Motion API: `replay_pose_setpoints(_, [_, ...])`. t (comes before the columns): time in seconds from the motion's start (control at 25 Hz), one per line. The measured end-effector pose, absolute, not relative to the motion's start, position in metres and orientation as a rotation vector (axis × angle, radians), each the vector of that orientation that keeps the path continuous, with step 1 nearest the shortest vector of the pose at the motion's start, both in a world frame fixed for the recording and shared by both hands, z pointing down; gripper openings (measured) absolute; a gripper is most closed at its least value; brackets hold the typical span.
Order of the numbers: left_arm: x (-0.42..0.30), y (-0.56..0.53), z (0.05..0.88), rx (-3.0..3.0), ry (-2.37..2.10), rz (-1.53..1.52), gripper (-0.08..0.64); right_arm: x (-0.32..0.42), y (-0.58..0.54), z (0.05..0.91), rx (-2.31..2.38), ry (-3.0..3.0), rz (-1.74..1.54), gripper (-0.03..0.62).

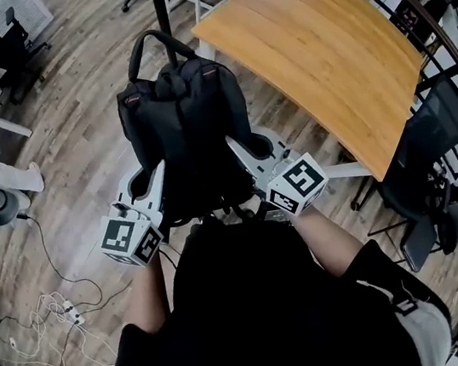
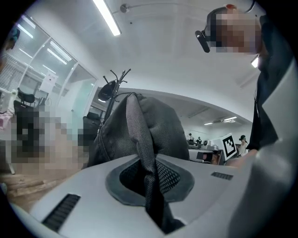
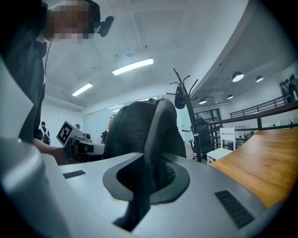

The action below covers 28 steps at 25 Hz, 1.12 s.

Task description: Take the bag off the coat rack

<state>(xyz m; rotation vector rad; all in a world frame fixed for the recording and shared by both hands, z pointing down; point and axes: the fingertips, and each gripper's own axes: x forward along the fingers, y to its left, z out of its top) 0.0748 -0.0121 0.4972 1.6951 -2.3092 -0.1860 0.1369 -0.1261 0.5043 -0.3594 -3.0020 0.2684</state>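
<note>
Two grippers are holding one black bag [image 1: 185, 124]. My left gripper [image 2: 150, 183] is squeezing its left strap [image 2: 138, 132], and my right gripper [image 3: 145, 181] is squeezing its right strap [image 3: 157, 135]. The bag is hanging between them, near me, with one coat rack [image 3: 187, 109] standing farther behind it.

A: What did you count?
B: One bag [image 1: 187, 133], one rack [image 3: 186, 107], one table [image 1: 320, 51].
A: And the tools?
B: Two: left gripper [image 2: 150, 186], right gripper [image 3: 142, 183]. There were two cubes [image 1: 130, 236] [image 1: 296, 184] and two straps [image 2: 139, 130] [image 3: 156, 135].
</note>
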Motion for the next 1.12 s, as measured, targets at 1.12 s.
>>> replay_pose_setpoints(1.12, [0.165, -0.026, 0.517, 1.557, -2.341, -0.162, 0.038, 0.219, -0.147, 0.525, -0.381, -2.995, 0.352, 0.041])
